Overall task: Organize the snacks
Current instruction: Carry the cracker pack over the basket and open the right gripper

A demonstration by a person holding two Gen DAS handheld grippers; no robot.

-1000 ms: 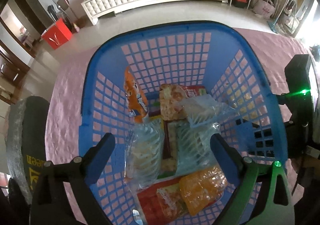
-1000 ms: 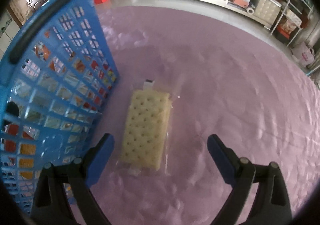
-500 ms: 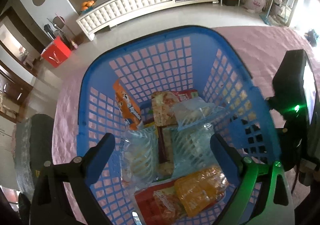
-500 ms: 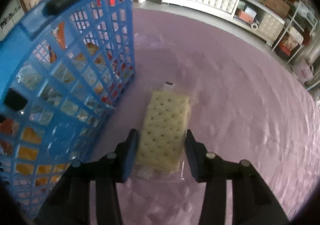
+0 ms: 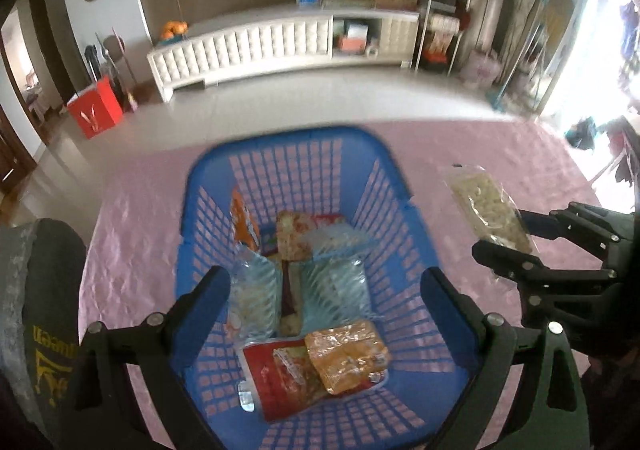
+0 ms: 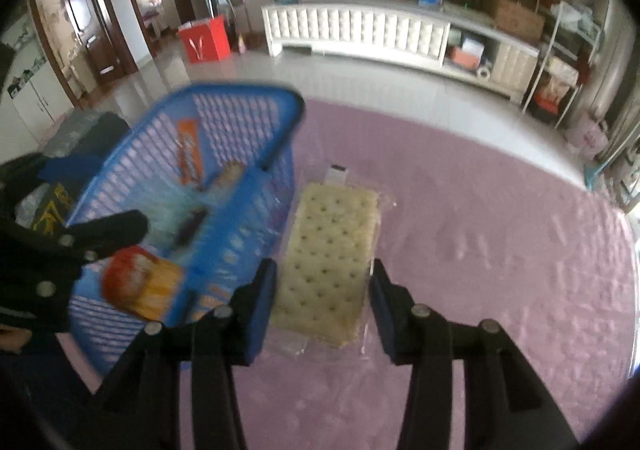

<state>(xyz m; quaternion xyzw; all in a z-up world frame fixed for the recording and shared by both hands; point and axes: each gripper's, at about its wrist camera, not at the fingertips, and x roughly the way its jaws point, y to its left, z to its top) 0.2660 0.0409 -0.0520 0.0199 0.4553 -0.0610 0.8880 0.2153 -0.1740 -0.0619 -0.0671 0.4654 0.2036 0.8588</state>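
A blue plastic basket (image 5: 384,153) on the pink tablecloth holds several snack packets. My left gripper (image 5: 324,290) is open and empty, hovering over the basket's near half. My right gripper (image 6: 322,286) is shut on a clear-wrapped pale cracker packet (image 6: 332,250) and holds it lifted above the cloth, just right of the basket (image 6: 240,105). The same packet (image 5: 488,209) and right gripper (image 5: 508,246) show at the right in the left wrist view.
The pink tablecloth (image 6: 500,250) stretches to the right of the basket. A dark grey roll with yellow lettering (image 5: 36,290) lies left of the basket. A white cabinet (image 5: 248,49) and a red box (image 5: 94,111) stand on the floor beyond the table.
My right gripper closed on the cracker packet and lifted it off the cloth. My left gripper rose and drew back from the basket, staying open.
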